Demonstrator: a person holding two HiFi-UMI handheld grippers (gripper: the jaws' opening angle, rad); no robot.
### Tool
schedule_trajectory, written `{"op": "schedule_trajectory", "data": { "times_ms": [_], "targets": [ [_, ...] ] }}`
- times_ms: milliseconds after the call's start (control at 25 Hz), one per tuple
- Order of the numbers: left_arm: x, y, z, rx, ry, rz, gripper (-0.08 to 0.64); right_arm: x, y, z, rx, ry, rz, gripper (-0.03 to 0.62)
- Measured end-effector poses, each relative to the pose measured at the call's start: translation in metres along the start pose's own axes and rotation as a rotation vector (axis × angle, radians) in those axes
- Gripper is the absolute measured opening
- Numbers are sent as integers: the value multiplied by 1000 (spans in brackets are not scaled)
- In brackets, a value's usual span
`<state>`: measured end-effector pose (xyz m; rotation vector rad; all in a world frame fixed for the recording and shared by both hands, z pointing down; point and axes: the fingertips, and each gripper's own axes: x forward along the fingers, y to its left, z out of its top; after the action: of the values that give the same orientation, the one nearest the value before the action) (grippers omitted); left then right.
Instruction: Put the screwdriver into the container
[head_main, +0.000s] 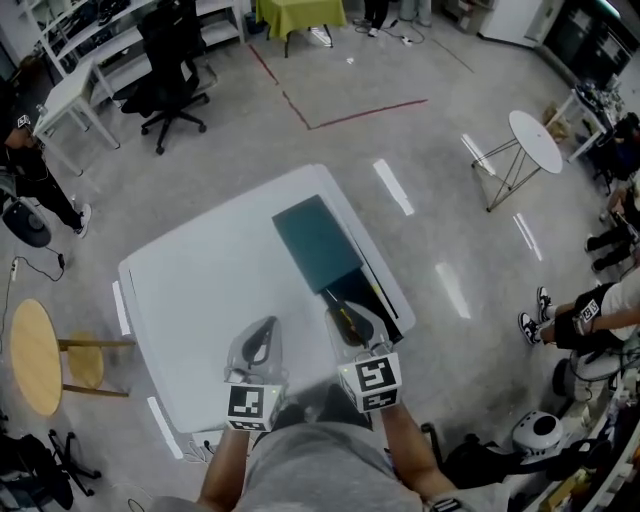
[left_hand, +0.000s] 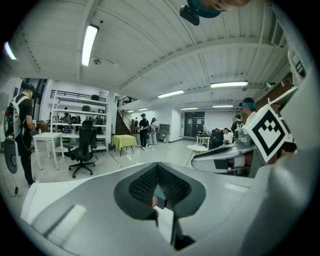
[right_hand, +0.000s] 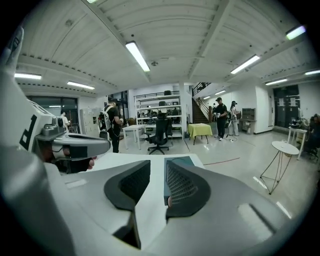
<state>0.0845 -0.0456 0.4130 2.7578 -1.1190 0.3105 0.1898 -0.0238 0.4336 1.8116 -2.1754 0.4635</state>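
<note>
The screwdriver (head_main: 344, 316), yellow and black, lies on the white table (head_main: 200, 290) near its right edge, just in front of a flat teal container (head_main: 318, 243). A black strip (head_main: 385, 295) runs beside them. My right gripper (head_main: 352, 322) hovers over the screwdriver with its jaws apart. In the right gripper view (right_hand: 158, 167) the gap shows only table and the teal container (right_hand: 177, 161); the screwdriver is hidden there. My left gripper (head_main: 262, 335) rests over bare table to the left, fingertips together (left_hand: 157, 167), holding nothing.
A round wooden stool (head_main: 35, 357) stands left of the table, a black office chair (head_main: 170, 70) behind it, a small white round table (head_main: 535, 140) to the right. People stand at both sides of the room. A helmet (head_main: 540, 432) lies at lower right.
</note>
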Motion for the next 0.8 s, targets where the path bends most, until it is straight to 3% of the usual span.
{"op": "schedule_trajectory", "data": {
  "times_ms": [320, 800],
  "targets": [
    [-45, 24, 15, 18, -44, 24, 12, -21, 50, 28, -17, -101, 6, 87],
    [-112, 57, 20, 38, -108, 27, 12, -33, 138, 35, -45, -175, 38, 52]
  ]
}}
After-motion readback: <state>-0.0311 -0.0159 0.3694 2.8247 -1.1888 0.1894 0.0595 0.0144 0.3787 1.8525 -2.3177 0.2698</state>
